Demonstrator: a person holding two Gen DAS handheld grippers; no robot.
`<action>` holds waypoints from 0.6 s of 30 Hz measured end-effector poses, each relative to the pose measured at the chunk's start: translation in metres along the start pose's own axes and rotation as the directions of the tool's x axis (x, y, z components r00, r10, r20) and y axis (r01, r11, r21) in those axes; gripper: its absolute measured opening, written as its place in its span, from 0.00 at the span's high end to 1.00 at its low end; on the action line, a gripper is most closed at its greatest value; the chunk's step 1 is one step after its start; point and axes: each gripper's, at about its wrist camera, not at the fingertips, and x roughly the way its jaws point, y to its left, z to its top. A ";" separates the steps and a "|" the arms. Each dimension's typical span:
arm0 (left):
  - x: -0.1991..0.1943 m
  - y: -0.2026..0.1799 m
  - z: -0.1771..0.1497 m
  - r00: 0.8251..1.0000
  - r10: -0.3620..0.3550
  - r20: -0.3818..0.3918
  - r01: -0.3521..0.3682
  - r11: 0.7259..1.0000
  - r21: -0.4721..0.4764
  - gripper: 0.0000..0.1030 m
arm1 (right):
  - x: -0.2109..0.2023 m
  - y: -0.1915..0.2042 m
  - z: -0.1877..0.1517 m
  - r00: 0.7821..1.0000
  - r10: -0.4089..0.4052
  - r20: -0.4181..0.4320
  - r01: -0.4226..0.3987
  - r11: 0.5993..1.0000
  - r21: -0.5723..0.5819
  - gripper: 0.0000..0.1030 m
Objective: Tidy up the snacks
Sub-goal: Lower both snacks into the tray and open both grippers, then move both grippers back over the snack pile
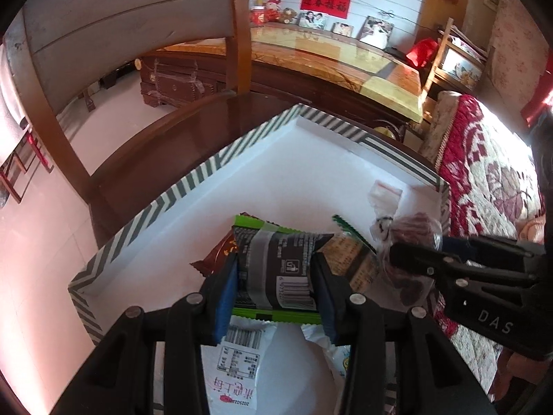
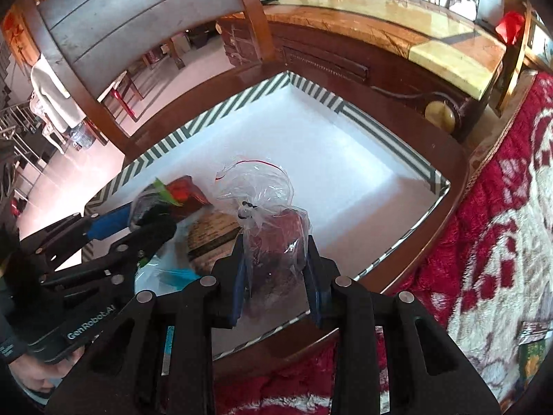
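A white box with a grey-and-white striped rim (image 1: 172, 193) (image 2: 155, 152) stands on a dark wooden surface. My left gripper (image 1: 276, 276) is shut on a dark grey snack packet with green ends (image 1: 273, 242), low over the box's near end. Under it lie a reddish-brown packet (image 1: 217, 252), a brown printed packet (image 1: 349, 259) and a white packet with pink writing (image 1: 238, 363). My right gripper (image 2: 274, 252) is shut on a knotted clear bag of dark red snacks (image 2: 269, 207), just right of the left gripper (image 2: 148, 214), over the box's near right side.
The far half of the box floor (image 2: 328, 159) is bare white. A red-and-white patterned blanket (image 2: 501, 207) lies to the right. A wooden chair back (image 1: 103, 34) rises beyond the box on the left, and a long cabinet with a yellowish top (image 1: 328, 58) stands behind.
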 end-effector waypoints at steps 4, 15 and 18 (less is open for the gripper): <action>0.005 0.001 0.001 0.999 0.030 -0.015 -0.030 1.000 -0.008 0.25 | 0.004 -0.006 0.000 1.000 -0.015 -0.020 0.015 0.999 0.039 0.66; -0.005 -0.006 -0.001 0.999 0.004 0.048 -0.005 1.000 0.019 0.11 | -0.071 -0.002 -0.028 0.990 -0.019 0.141 0.011 0.998 0.055 0.45; -0.010 -0.013 -0.003 0.998 -0.023 0.065 0.020 0.999 0.045 0.11 | -0.091 -0.010 -0.056 0.989 -0.038 0.145 0.026 0.996 0.083 0.45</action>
